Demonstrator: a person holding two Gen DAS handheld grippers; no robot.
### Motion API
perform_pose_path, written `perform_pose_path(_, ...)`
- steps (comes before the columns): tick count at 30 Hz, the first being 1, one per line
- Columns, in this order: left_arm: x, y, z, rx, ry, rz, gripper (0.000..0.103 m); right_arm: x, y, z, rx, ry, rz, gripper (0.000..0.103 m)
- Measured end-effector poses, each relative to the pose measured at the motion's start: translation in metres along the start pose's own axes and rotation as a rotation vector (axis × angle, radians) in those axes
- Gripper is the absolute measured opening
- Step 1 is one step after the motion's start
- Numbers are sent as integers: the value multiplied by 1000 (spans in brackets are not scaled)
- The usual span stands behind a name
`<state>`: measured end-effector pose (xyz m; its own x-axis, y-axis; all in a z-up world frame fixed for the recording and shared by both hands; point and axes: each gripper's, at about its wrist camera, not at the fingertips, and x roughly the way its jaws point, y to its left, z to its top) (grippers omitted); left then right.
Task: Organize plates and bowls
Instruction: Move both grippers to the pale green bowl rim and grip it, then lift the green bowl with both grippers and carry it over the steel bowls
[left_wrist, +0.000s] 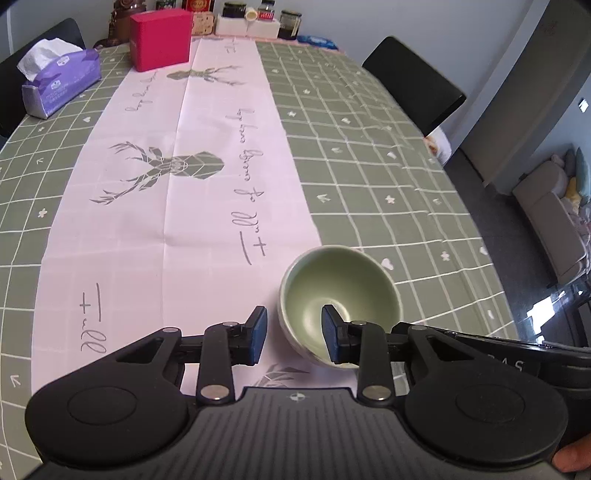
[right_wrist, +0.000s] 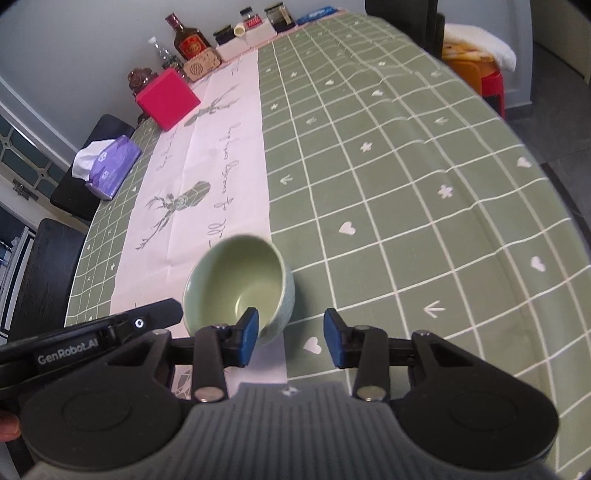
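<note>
**A:** Nearest you, how do your two tools stand?

**B:** Your left gripper (left_wrist: 294, 334) has its blue pads spread. The near left part of the green bowl's (left_wrist: 338, 291) rim sits in the gap between them, with the right pad over the bowl's inside and the left pad outside it, clear of the wall. Nothing is pinched.

**A:** And the right one?

**B:** Your right gripper (right_wrist: 291, 336) is spread too, with only cloth between the pads. Its left pad overlaps the bowl's (right_wrist: 240, 284) near right edge in the right wrist view (whether it touches I cannot tell). The body of your left tool reaches in from the left, just beside the bowl.

**A:** Where is the bowl on the table?

**B:** Upright and empty, at the near end, straddling the line where the pale pink runner (left_wrist: 207, 177) with its deer prints meets the green checked tablecloth (left_wrist: 369, 155).

**A:** Farther off?

**B:** At far left lies a purple tissue pack (left_wrist: 61, 81), then a red box (left_wrist: 160, 38) on the runner. A row of jars (left_wrist: 290, 24) and a liquor bottle (right_wrist: 188, 38) stands along the far edge. A black chair (left_wrist: 412, 79) stands at the right side.
</note>
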<state>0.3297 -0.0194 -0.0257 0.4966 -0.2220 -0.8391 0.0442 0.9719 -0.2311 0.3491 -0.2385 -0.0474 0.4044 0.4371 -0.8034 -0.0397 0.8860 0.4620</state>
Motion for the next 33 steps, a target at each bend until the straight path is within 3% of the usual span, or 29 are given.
perform_pose_path(7, 23, 6, 12, -39, 69, 6, 28, 20, 0, 8, 31, 46, -6, 30)
perform_pose_path(13, 38, 3, 15, -32, 104, 13, 15, 28, 3, 12, 46, 81, -5, 17)
perform_pose_path(16, 40, 0, 15, -22, 103, 46, 8, 28, 6, 14, 42, 83, -23, 15)
perform_pose_path(26, 32, -6, 12, -12, 102, 60, 7, 25, 10, 13, 41, 85, -58, 12)
perform_pose_path(33, 7, -18, 10, 0, 67, 51, 7, -1, 14, 10, 42, 50, -57, 11)
